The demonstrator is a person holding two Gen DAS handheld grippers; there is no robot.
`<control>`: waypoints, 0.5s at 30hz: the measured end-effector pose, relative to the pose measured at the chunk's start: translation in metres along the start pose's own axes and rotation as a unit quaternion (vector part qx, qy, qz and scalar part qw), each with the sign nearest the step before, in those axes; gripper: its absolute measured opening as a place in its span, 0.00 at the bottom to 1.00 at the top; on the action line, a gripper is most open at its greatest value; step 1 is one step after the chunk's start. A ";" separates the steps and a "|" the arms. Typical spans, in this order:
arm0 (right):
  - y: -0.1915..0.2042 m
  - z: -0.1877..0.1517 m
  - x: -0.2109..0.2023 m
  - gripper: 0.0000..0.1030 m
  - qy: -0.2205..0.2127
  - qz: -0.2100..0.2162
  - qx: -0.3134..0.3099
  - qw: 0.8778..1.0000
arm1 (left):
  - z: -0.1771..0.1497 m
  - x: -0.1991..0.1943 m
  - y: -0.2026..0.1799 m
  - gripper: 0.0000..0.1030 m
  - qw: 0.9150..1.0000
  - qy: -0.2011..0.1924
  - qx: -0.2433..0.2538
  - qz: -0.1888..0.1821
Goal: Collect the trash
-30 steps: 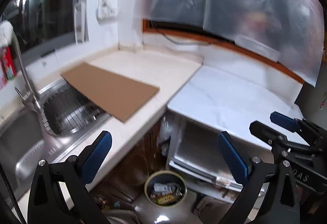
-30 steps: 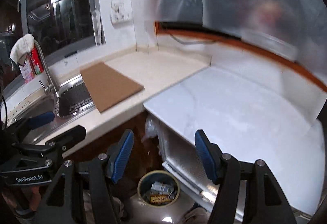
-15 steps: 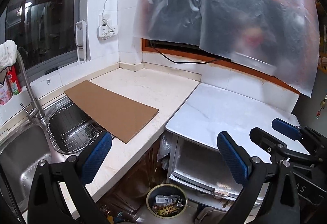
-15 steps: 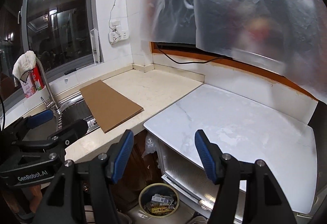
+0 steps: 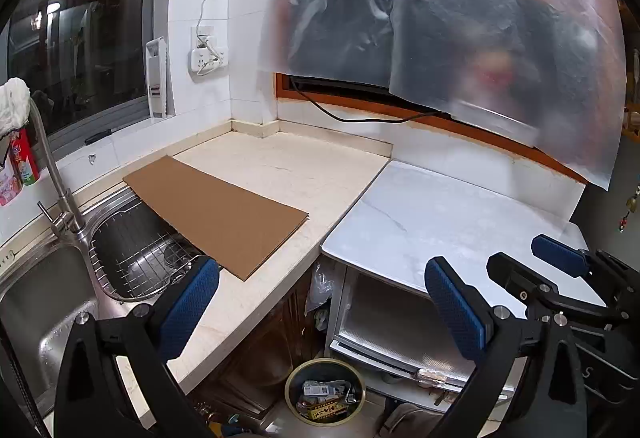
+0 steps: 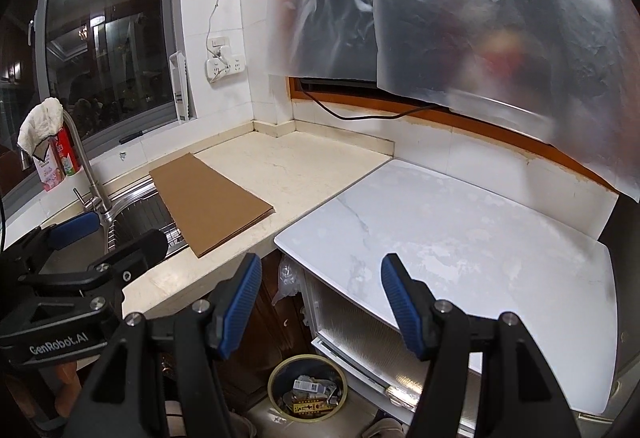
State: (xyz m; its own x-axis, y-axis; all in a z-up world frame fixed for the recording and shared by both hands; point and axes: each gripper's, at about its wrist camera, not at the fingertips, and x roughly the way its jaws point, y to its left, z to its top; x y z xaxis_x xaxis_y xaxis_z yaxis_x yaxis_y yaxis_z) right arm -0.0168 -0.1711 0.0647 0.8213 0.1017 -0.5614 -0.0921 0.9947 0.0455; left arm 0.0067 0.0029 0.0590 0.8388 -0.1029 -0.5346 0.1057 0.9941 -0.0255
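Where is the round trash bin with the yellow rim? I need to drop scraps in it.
The round yellow-rimmed trash bin sits on the floor, bottom centre in both wrist views, below the gap between the beige counter and white marble-topped cabinet.

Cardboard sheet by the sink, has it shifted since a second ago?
No. The cardboard sheet still overhangs the sink rack the same way; only the camera view rose.

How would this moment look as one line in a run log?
left gripper: open, empty | right gripper: open, empty | cardboard: on counter, overhanging sink | bin: on floor, holds trash
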 end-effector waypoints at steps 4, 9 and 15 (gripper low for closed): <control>0.000 0.001 0.000 0.61 -0.003 -0.002 -0.001 1.000 | 0.001 -0.001 0.002 0.99 1.000 -0.002 0.000 -0.002; -0.001 0.002 -0.001 0.61 -0.006 -0.005 0.000 1.000 | 0.001 -0.001 0.004 0.99 1.000 0.000 -0.001 -0.004; -0.003 0.003 0.000 0.61 -0.006 -0.003 0.000 1.000 | 0.002 0.001 0.005 0.99 1.000 0.002 0.000 -0.005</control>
State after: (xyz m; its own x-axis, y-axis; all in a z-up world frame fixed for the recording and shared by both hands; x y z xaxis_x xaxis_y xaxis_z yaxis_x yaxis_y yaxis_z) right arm -0.0145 -0.1739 0.0667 0.8281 0.0968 -0.5521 -0.0883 0.9952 0.0419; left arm 0.0086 0.0077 0.0600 0.8359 -0.1126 -0.5373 0.1144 0.9930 -0.0301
